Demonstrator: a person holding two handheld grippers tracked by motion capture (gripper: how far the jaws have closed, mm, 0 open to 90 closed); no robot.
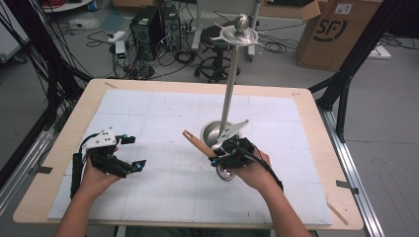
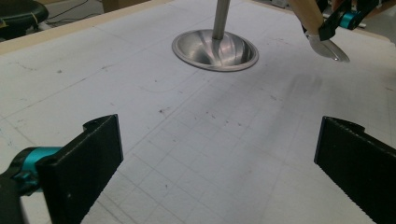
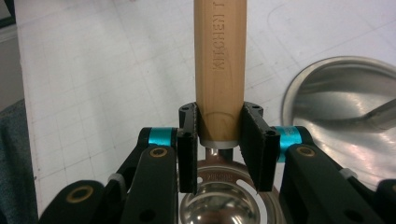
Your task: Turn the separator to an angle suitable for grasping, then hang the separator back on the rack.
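**Scoop lifted beside the stand, hanging comes next**

Forearms enter at the near edge of the table (image 1: 59,148). Right gripper (image 3: 219,140) is clamped on the wooden handle of a metal scoop (image 3: 219,70), just above its bowl. The scoop sits just on the near side of the stand (image 1: 228,89), handle slanting up and away to the left, bowl low and apparently clear of the mat. Left gripper (image 1: 129,152) rests well left of the stand, jaws wide apart, nothing between them.

Step, as I judge it: scoop picked up and in transit, likely toward the hook plate at the top of the stand. Next move would call for a tall lift alongside the pole without knocking it.

Room: open mat left of the stand and in front of it. The round base (image 2: 215,49) crowds the scoop's far side. Table edges lie well away from the stand on all sides.
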